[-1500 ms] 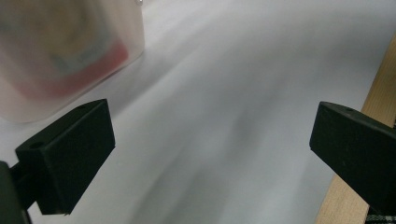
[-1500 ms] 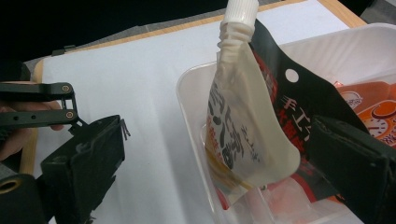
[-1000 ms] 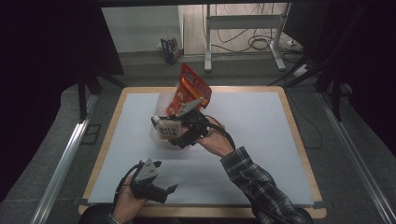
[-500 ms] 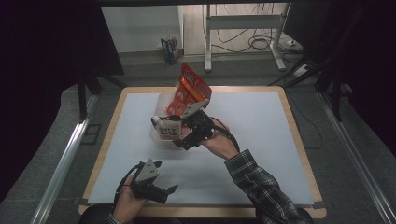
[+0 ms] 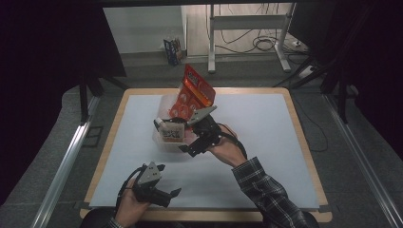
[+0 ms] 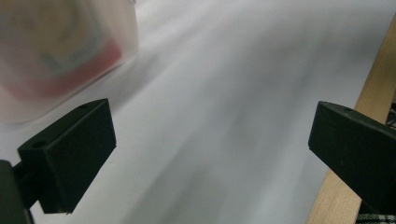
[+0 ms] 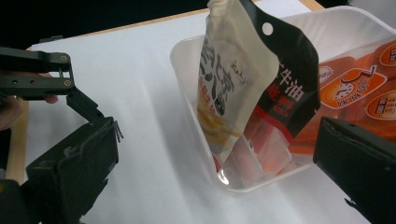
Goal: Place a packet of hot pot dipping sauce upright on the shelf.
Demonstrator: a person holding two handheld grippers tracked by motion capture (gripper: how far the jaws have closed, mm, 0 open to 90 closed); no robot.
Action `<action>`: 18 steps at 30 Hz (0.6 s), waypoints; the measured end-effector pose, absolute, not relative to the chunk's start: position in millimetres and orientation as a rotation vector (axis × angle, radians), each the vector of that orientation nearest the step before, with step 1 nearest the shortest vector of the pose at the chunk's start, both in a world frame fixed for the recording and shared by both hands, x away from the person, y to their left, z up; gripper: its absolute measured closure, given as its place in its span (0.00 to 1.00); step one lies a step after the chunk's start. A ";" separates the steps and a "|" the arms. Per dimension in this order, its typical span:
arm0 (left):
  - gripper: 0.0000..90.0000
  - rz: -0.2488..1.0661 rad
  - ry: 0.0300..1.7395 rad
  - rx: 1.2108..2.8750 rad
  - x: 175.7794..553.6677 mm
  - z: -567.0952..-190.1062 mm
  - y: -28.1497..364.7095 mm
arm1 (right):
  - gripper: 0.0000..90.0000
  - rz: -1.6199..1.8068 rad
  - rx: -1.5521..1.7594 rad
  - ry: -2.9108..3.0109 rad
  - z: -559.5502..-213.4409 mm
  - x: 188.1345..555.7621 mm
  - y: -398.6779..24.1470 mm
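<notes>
Risk first: the white-and-black snack pouch (image 7: 243, 88) stands nearly upright in the clear plastic bin (image 7: 187, 60), leaning against the tall orange bag (image 5: 195, 90) behind it. Your right gripper (image 5: 183, 135) sits just beside the bin's near wall with its jaws spread wide and nothing between them. If you swing that gripper sideways now, a jaw is likely to clip the bin rim and slide or tip the light container across the white table cover (image 5: 256, 123). A knock to the pouch top could also topple it out over the rim, or push the orange bag off balance, since that bag rises well above the bin.

Right hand pose: your right hand (image 5: 223, 147) holds the gripper at an angle toward the bin from the near right side, forearm in a plaid sleeve (image 5: 266, 190) crossing the table. In the right gripper view, both jaws frame the bin's near corner, neither touching it.

Left hand pose: your left gripper (image 5: 173, 194) rests low near the table's front edge (image 5: 209, 216), well apart from the bin. Its jaws stand wide apart and grip nothing; the left gripper view is motion-blurred, with the bin at upper left.
</notes>
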State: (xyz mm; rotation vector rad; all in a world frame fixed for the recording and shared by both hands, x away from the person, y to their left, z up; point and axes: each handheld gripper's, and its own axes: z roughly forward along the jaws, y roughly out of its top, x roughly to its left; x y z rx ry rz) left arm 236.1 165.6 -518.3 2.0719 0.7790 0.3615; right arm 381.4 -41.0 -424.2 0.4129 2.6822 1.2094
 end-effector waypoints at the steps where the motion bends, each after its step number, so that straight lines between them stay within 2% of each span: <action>1: 0.01 0.361 0.778 2.073 236.0 -518.2 165.4 | 0.00 1.211 0.417 2.680 -424.5 380.6 -41.4; 18: 0.02 0.345 0.764 2.089 234.8 -518.7 164.0 | 0.00 1.242 0.487 2.641 -440.4 369.7 -56.9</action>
